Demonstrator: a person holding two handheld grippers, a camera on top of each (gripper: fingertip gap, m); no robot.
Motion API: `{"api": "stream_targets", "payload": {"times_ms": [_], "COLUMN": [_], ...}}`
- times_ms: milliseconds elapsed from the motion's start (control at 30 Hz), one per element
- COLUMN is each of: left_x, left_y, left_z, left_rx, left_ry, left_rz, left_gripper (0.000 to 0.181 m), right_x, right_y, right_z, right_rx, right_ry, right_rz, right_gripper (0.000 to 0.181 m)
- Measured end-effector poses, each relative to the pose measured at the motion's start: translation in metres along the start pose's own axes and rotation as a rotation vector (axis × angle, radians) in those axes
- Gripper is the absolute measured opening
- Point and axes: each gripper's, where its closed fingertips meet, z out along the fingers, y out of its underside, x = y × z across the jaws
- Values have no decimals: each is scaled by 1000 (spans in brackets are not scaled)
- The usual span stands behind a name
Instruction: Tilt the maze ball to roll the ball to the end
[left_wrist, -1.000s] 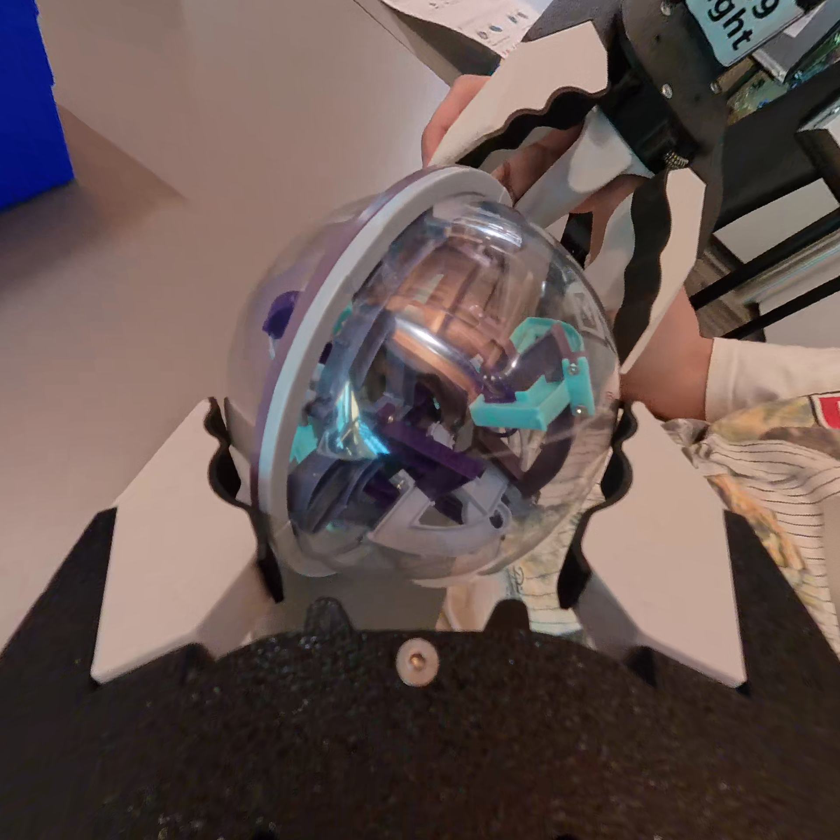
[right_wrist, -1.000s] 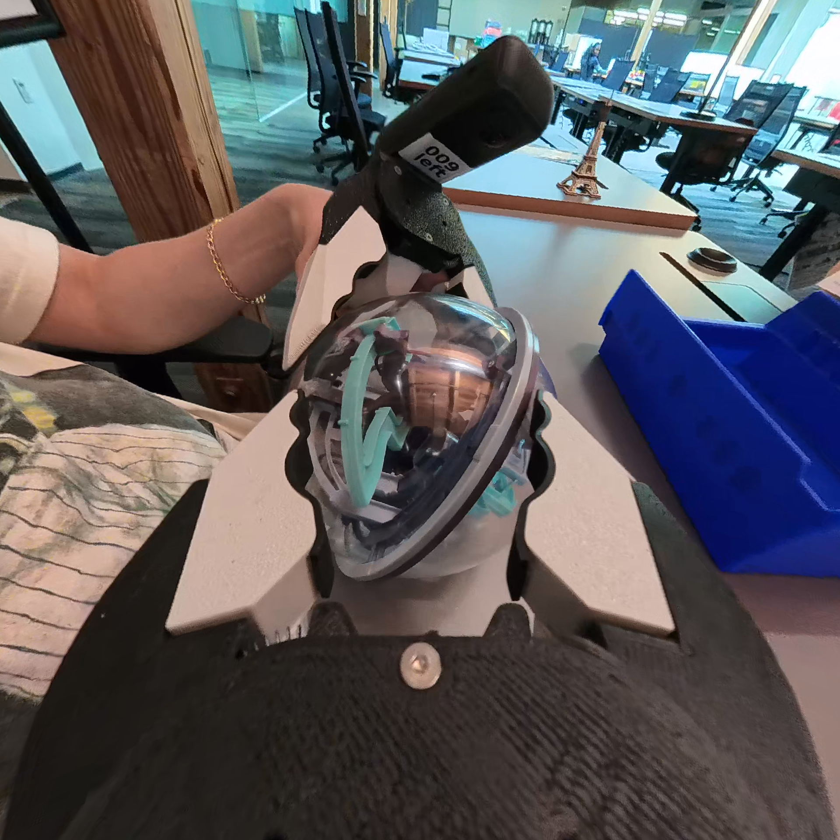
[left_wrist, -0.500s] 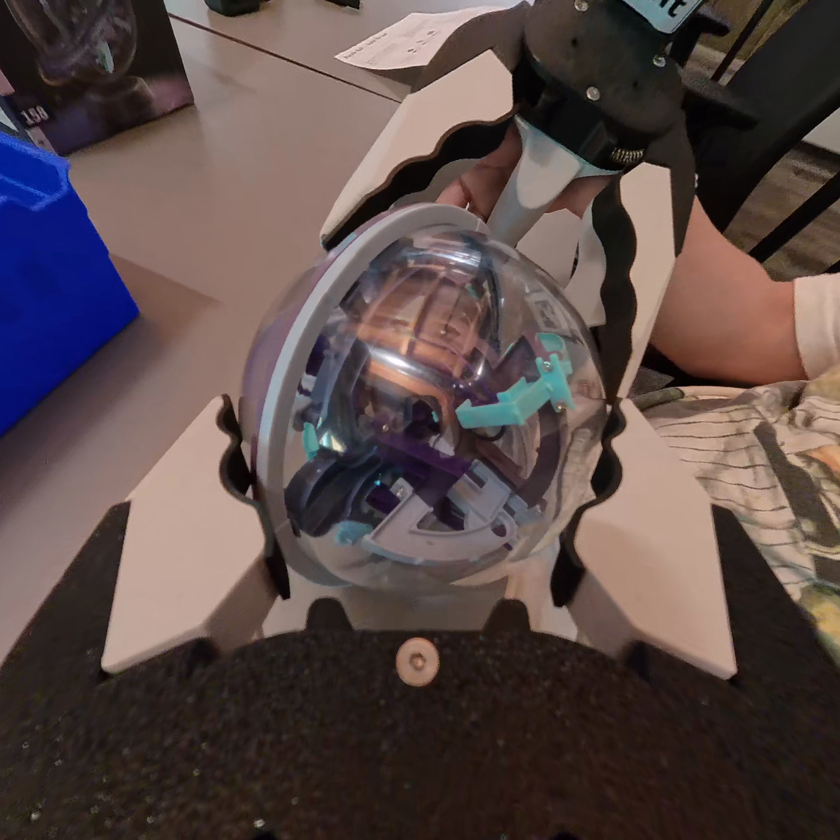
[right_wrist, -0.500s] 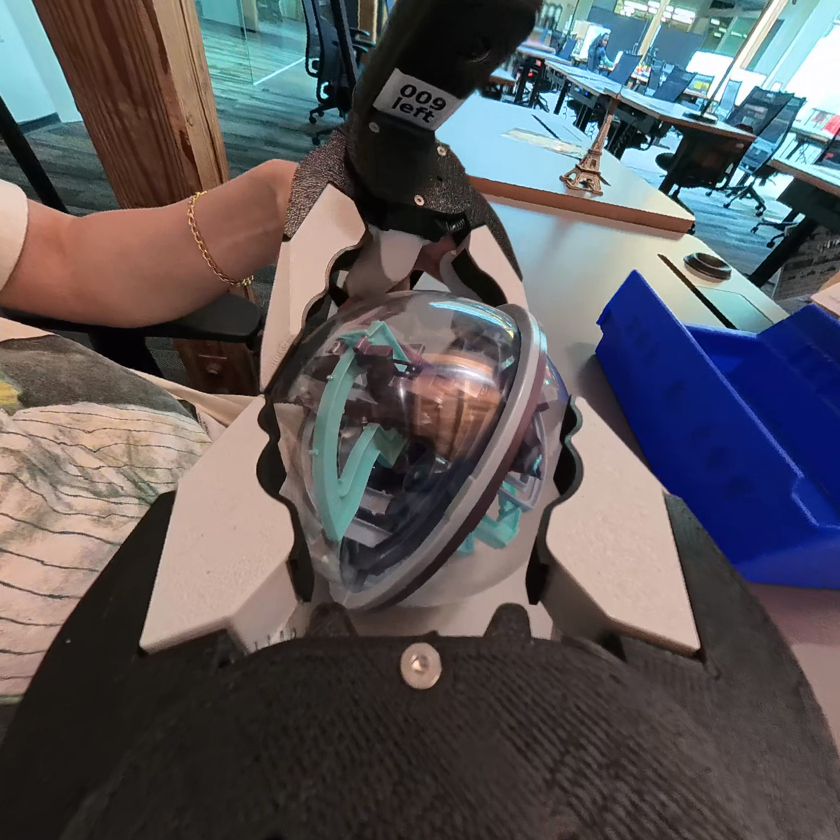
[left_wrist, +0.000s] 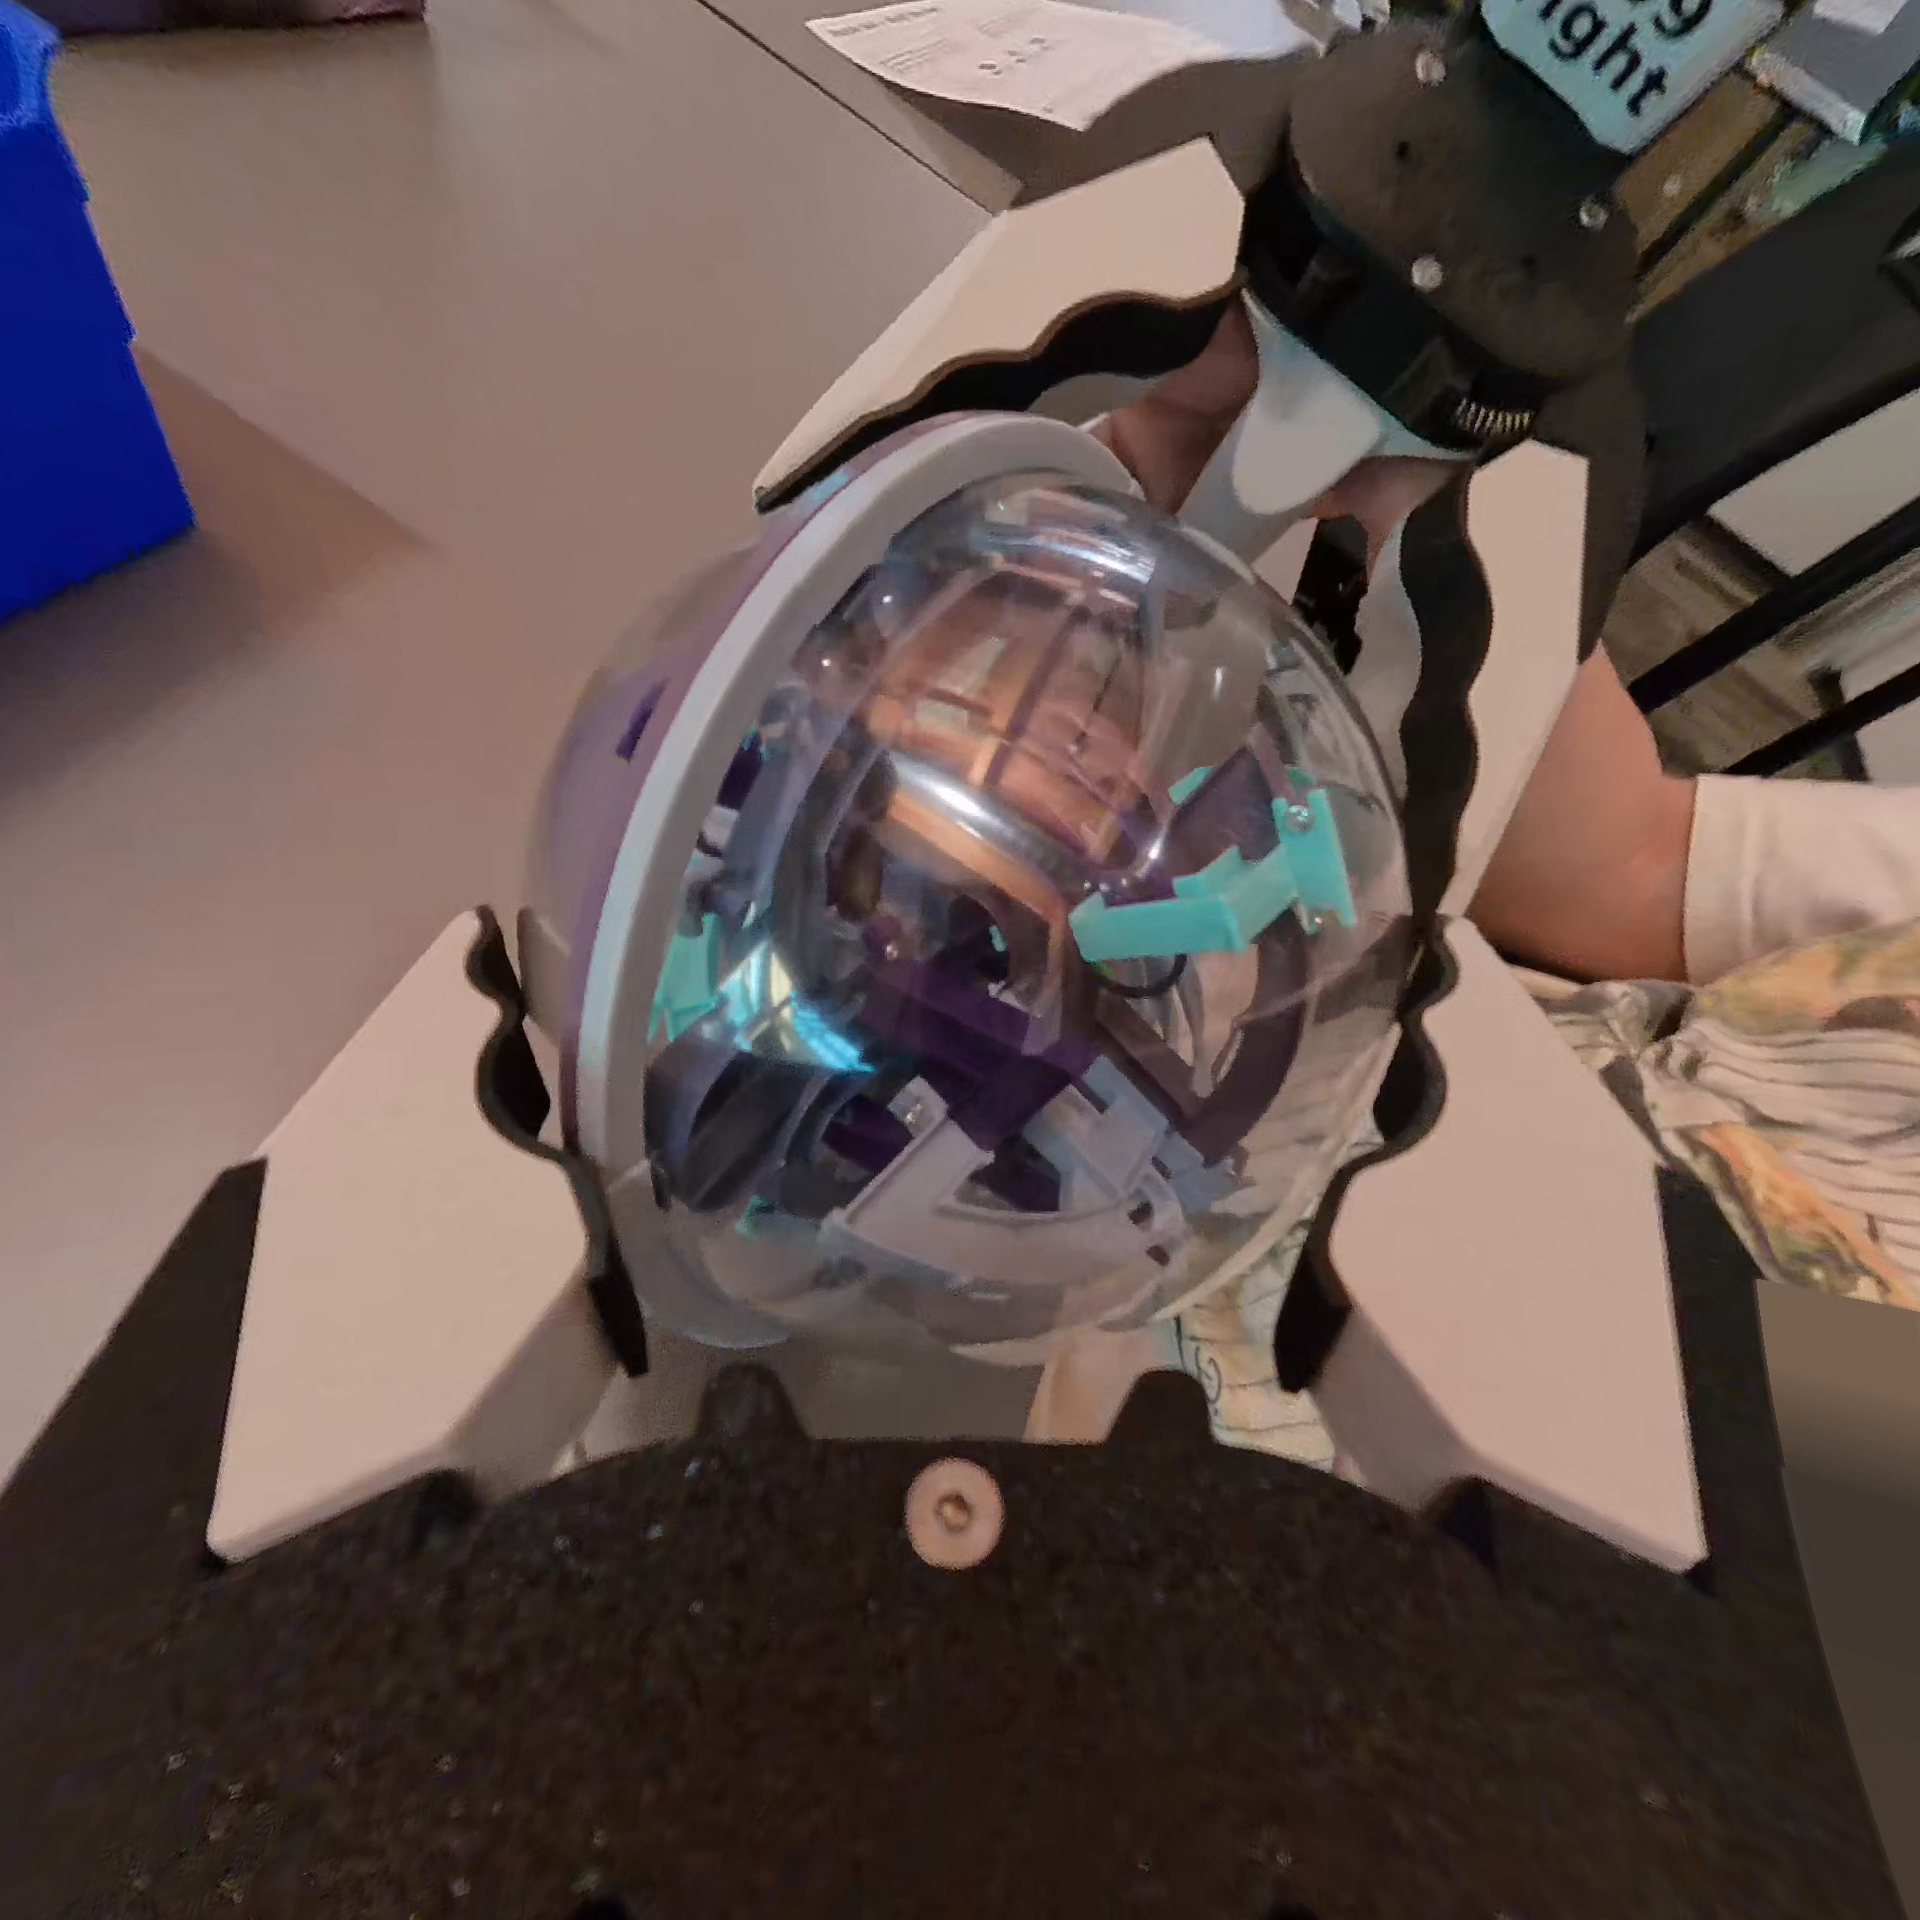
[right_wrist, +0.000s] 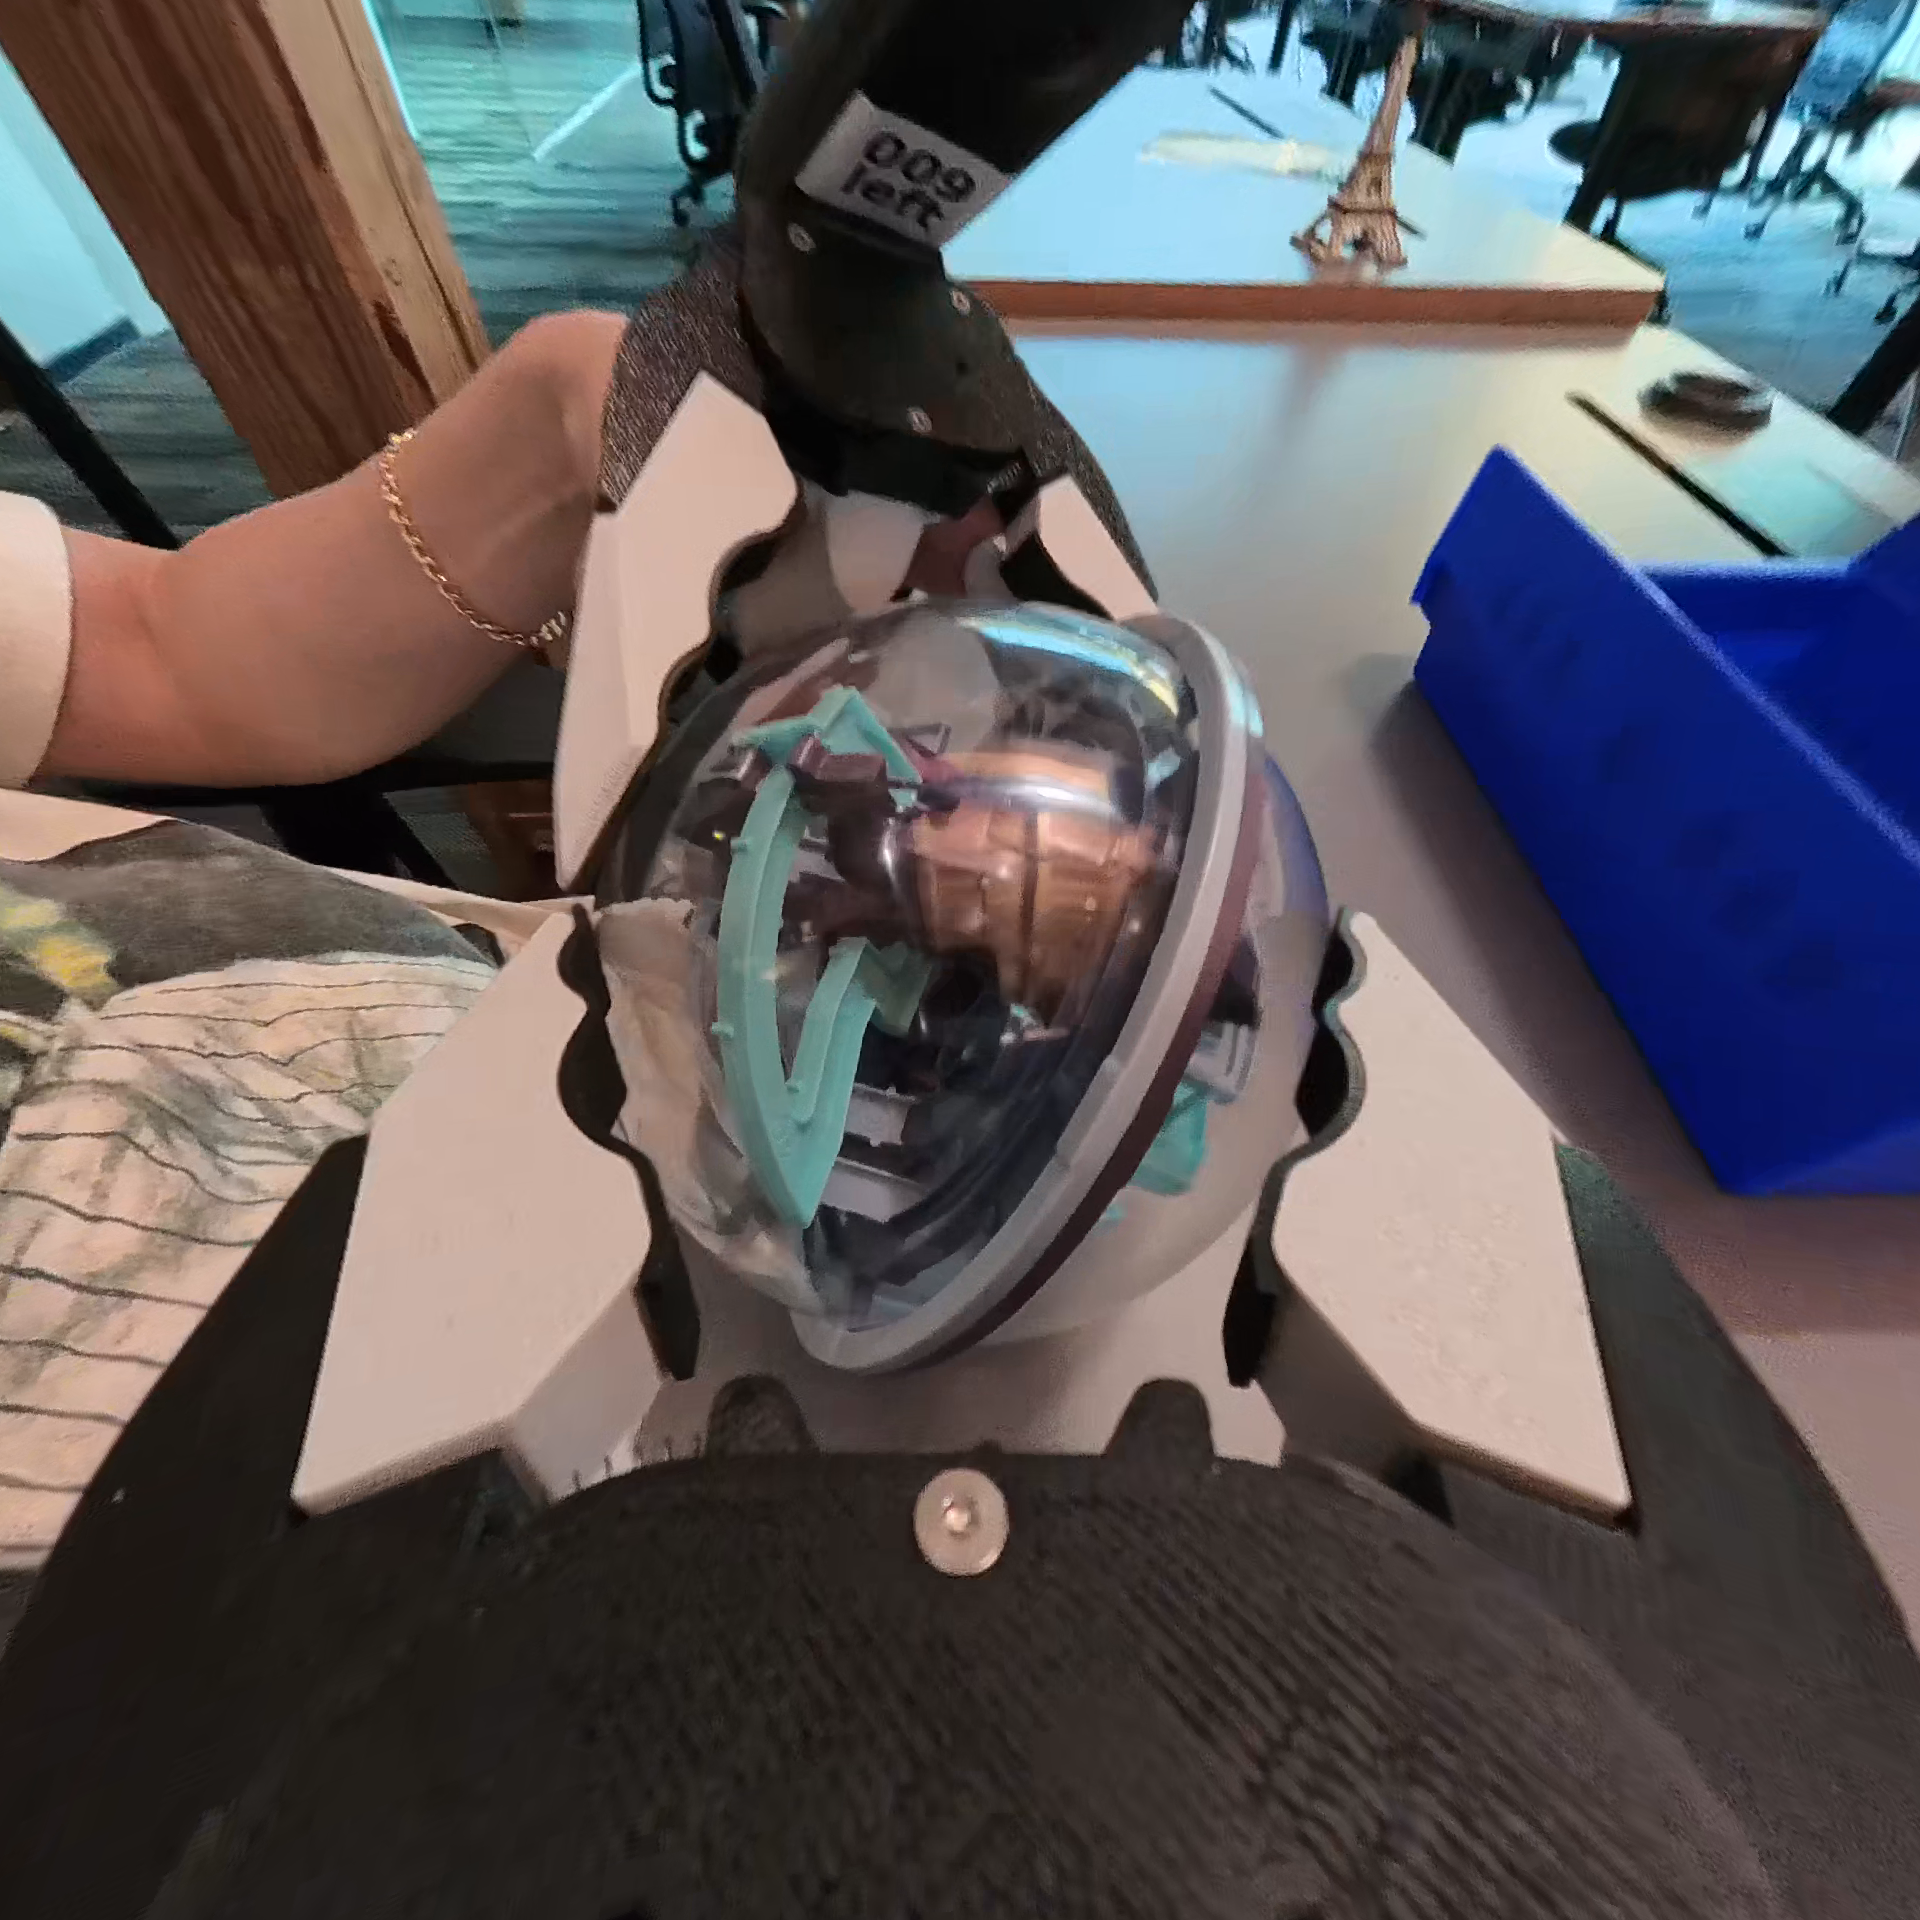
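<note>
Maze ball (left_wrist: 977, 966) (right_wrist: 935, 987): clear sphere, grey band circling it on a slant, tilting from upper right to lower left in the left wrist view. Inside, teal track pieces, purple blocks and grey curved ramps are showing, with a copper-toned core behind them. The small rolling ball may be a tiny glint among the tracks, but motion blur is making that uncertain.

The sphere is hanging in the air above the grey table (left_wrist: 364, 364) (right_wrist: 1351, 436), near its edge, held between both tools and not touching the surface.

Left gripper (left_wrist: 961, 1122) (right_wrist: 852, 582): jaws spread wide, their wavy black inner edges pressing the sphere's opposite flanks; grasping the maze ball. A hand (right_wrist: 540, 468) wearing a chain bracelet is working its handle.

Right gripper (right_wrist: 961, 1143) (left_wrist: 1195, 416): likewise spread wide and clamping the maze ball from the opposite end, one finger lying against the grey band, the other against the clear dome.

Blue bin (right_wrist: 1704, 831) (left_wrist: 62, 312) is sitting on the table, apart from the sphere. A printed sheet (left_wrist: 1018, 52) is lying farther back.
</note>
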Motion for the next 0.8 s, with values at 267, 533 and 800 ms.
{"api": "stream_targets", "payload": {"times_ms": [267, 533, 800], "left_x": [-8, 6, 9], "left_y": [4, 19, 18], "left_z": [-6, -2, 3], "left_rx": [18, -37, -28], "left_ry": [35, 222, 275], "left_rz": [-121, -252, -293], "left_gripper": [158, 158, 158], "right_x": [5, -2, 1], "right_y": [17, 7, 15], "right_z": [14, 11, 7], "right_rx": [-86, -18, -34], "right_ry": [17, -52, -77], "right_rz": [16, 94, 214], "right_gripper": [147, 148, 153]}}
